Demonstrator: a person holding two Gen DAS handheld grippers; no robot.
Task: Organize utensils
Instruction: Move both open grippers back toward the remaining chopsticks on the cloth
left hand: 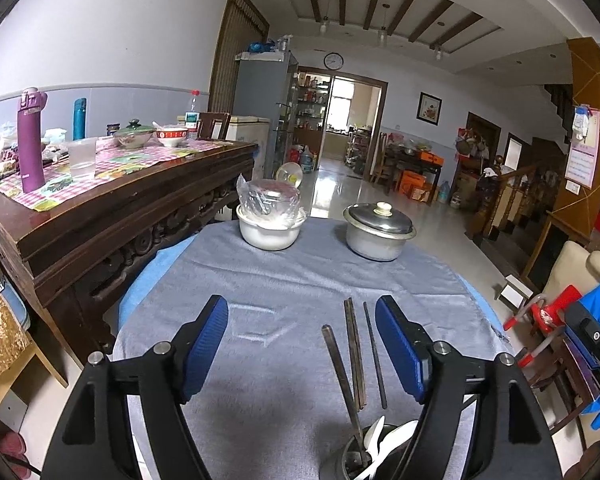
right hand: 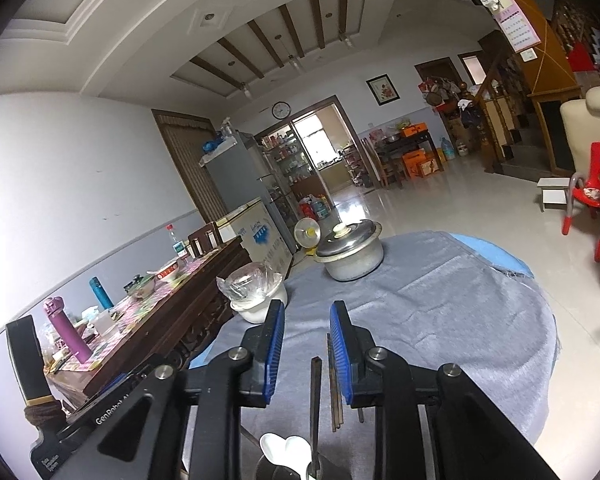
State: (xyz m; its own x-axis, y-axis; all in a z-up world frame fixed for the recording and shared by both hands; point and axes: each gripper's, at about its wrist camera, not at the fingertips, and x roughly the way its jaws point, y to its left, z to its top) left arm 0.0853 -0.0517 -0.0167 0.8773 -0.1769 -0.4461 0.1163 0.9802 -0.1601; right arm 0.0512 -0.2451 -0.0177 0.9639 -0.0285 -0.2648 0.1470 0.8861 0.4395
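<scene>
The left tool point(left hand: 302, 344) has its jaws wide apart and holds nothing. The right tool point(right hand: 306, 350) is a little apart, also holding nothing. Dark chopsticks point(left hand: 356, 356) lie on the grey counter point(left hand: 284, 280); one more stands in the cup point(left hand: 350, 460) at 6 o'clock, with white spoons point(left hand: 384, 440).

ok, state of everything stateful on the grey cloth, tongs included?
Left tongs: open, nothing between the pads.
Right tongs: partly open, gripping nothing.
Metal pot: lid on.
White bowl: covered with clear plastic.
Chopsticks: lying flat on the cloth.
Utensil cup: upright, holding white spoons and one chopstick.
</scene>
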